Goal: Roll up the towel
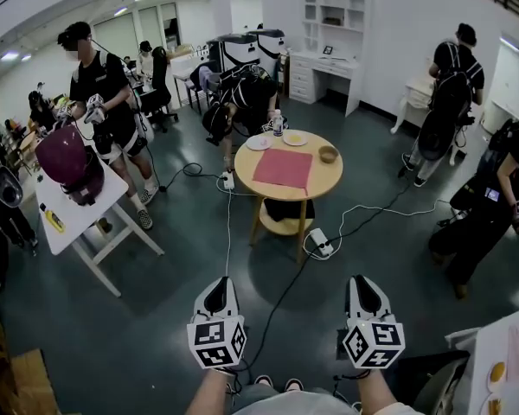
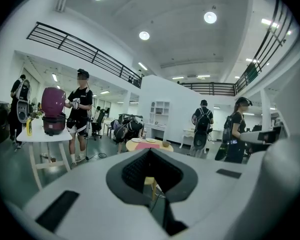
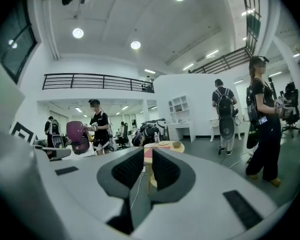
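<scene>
Closest in the head view are my own two forearms at six o'clock, each carrying a claw with its marker cube. My left gripper (image 1: 217,296) and my right gripper (image 1: 367,294) sit side by side, held out ahead of me and close to level, noses toward twelve o'clock. Beyond them is dark floor with a cable and a power strip (image 1: 320,243). Farther out at twelve o'clock stands the round table (image 1: 329,182). The towel (image 1: 284,169) lies flat and unrolled on it, pink, with plates, a bowl (image 1: 328,154) and a bottle (image 1: 278,123) behind it. It is well apart from both claws.

In the left gripper view, my left gripper (image 2: 151,171) has its pads pressed together with nothing caught between them. Over the tips, at twelve o'clock, the towel (image 2: 147,145) shows as a pink strip on the table top.

In the right gripper view, my right gripper (image 3: 146,171) is all but closed, with only a thin slit between the pads and nothing in it. The towel (image 3: 147,152) shows just above the tips.

I judge that rolling has not begun and I am only on the approach. Next I need to close the gap to the table, spread both sets of jaws, and bring them low onto the near edge of the towel, one toward each corner, so the roll starts even.
</scene>
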Demonstrator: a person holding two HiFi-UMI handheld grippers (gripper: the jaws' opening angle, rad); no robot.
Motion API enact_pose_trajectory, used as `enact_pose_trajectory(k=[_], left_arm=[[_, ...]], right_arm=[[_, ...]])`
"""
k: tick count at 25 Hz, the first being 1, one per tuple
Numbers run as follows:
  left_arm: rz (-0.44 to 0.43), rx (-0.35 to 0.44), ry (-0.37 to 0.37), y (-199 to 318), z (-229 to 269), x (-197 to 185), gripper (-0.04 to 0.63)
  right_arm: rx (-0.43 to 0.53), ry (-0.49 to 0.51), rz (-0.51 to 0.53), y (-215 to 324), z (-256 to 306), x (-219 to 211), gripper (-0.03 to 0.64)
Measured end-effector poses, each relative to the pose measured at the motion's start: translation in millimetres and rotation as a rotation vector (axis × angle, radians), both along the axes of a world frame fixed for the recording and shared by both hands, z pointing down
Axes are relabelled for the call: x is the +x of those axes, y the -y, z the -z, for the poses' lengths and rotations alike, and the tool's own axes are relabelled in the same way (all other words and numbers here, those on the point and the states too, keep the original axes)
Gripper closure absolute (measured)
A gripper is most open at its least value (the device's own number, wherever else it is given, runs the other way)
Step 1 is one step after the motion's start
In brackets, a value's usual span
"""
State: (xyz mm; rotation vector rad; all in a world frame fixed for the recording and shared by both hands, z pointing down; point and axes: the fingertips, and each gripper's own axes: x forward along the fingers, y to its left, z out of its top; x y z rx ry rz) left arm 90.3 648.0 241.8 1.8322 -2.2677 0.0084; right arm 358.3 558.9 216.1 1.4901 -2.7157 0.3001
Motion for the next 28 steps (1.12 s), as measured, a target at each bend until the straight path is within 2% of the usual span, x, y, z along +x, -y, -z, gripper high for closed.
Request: enact_pose_trajectory(k=[2, 7, 10, 14, 20, 23, 28], left_arm=[[-0.003, 0.007, 0.009, -0.3, 2.9, 1.1, 0.598], [0.001, 0.016, 0.025, -2.3, 9.6, 3.1, 0.523], [-0.007, 0.035, 0.033, 0.5, 12.7, 2.4, 0.415], [-0.029, 0.03, 0.033, 2.3, 13.7, 1.3, 0.348], [0.016, 0.058, 0.058, 0.3, 22.5, -3.8, 0.217], [0.055, 0.086, 0.066, -1.0, 29.2, -13.3, 0.115], [0.053, 0.075, 0.049, 4.1, 27.9, -20.8, 0.053]], right_arm=[[0.007, 0.008, 0.002, 0.0, 2.5, 2.0, 0.551], [0.025, 0.01, 0.002, -0.5, 9.7, 7.4, 0.523], [0.023, 0.02, 0.001, 2.5, 11.0, 10.2, 0.489], [0.024, 0.034, -0.018, 4.7, 13.5, 14.9, 0.438], [0.039, 0.029, -0.078, 11.8, 16.2, 30.3, 0.308], [0.046, 0.025, -0.095, 13.8, 18.1, 31.2, 0.235], [0.056, 0.034, -0.119, 16.5, 19.9, 26.8, 0.136]])
